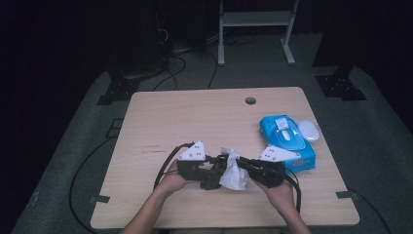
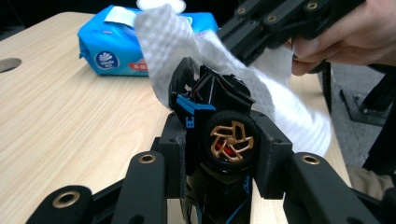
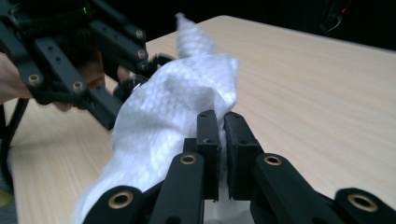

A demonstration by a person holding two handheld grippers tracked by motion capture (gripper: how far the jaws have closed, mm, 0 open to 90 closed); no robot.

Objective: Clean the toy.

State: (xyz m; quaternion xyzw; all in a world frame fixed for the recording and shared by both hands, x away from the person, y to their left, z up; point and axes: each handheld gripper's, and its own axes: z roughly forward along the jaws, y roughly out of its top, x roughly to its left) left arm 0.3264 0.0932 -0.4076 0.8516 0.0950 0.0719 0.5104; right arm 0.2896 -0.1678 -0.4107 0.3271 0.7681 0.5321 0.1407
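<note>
Wiping a black-and-blue toy car (image 2: 219, 135) with gold wheels is the step in hand: above the table's near edge, the left gripper (image 2: 219, 154) clamps it while the right gripper (image 3: 223, 140), jaws pinched shut, presses a white textured wipe (image 3: 177, 102) against it. Next, rubbing across uncleaned faces seems needed.

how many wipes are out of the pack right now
1: a single white wipe is pinched in the right gripper and draped against the toy car held by the left gripper. More may be inside the blue pack.

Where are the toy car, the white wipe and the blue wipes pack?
toy car (image 2: 231, 142), left gripper view, gold wheel.
white wipe (image 3: 177, 98), right gripper view, bunched middle.
blue wipes pack (image 1: 287, 141), high view, top face.
</note>
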